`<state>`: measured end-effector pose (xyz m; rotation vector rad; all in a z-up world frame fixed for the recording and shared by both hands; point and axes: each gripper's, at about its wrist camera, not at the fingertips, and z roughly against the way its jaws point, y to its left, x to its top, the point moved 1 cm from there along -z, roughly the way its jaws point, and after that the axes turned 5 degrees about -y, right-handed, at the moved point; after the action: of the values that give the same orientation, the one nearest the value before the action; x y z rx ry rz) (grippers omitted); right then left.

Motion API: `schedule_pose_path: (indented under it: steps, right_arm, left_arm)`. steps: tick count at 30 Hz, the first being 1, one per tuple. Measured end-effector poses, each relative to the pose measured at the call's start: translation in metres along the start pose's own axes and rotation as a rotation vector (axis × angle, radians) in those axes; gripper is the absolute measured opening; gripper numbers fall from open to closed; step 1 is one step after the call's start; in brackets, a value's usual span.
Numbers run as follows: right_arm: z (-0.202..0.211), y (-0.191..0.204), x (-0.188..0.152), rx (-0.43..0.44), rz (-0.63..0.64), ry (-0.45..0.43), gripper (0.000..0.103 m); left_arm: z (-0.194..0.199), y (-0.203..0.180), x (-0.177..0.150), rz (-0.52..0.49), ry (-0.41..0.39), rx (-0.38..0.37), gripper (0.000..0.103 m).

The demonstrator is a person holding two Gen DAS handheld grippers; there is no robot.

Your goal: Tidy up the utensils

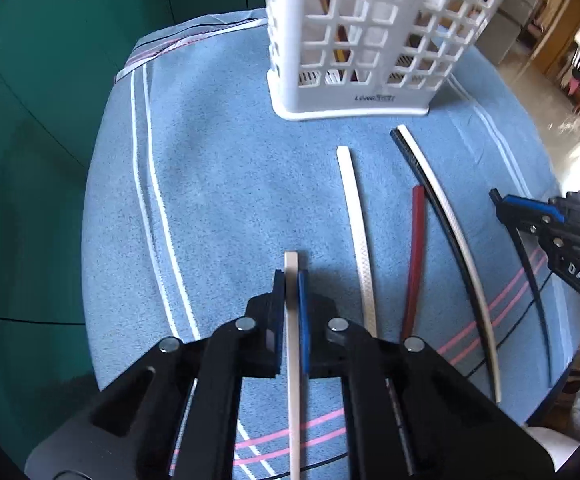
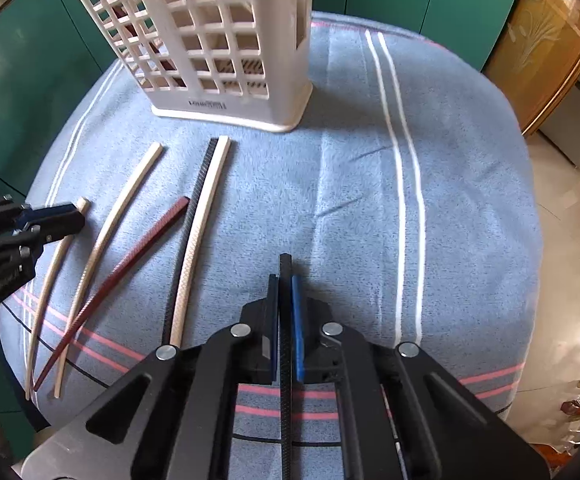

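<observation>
The desk, draped in a blue terry towel (image 2: 450, 208) with white and pink stripes, is offering open room right of the right tool (image 2: 286, 280); the towel's edges are falling away against green cabinet doors (image 1: 30, 160). A white lattice plastic basket (image 1: 370, 40) is standing upright at the far side. The left tool (image 1: 292, 276) is pinching a slim cream chopstick (image 1: 292, 360) between its pads. The right tool is clamping a black textured chopstick (image 2: 285, 344) likewise. Lying loose between both tools: a cream stick (image 1: 356, 232), a dark red stick (image 1: 416, 248), and a black-and-cream pair (image 1: 442, 216) touching side by side, all pointing toward the basket.
</observation>
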<state>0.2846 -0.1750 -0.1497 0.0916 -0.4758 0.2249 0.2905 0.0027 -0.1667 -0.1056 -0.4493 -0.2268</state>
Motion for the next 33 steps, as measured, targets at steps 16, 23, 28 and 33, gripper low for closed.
schedule_pose_path:
  steps: [16, 23, 28, 33]
  right_arm:
    - [0.203, -0.010, 0.008, 0.095, -0.015, -0.451, 0.007]
    - [0.242, -0.007, 0.028, 0.131, -0.013, -0.599, 0.007]
    - [0.264, -0.001, 0.062, 0.154, 0.013, -0.658, 0.007]
    - [0.288, 0.006, 0.100, 0.140, 0.038, -0.711, 0.007]
  left_arm:
    - [0.189, -0.010, 0.015, -0.002, -0.517, 0.014, 0.006]
    - [0.239, -0.020, 0.029, -0.009, -0.667, 0.004, 0.006]
    - [0.268, -0.026, 0.056, -0.030, -0.746, -0.018, 0.006]
    - [0.299, -0.031, 0.080, -0.048, -0.828, -0.012, 0.006]
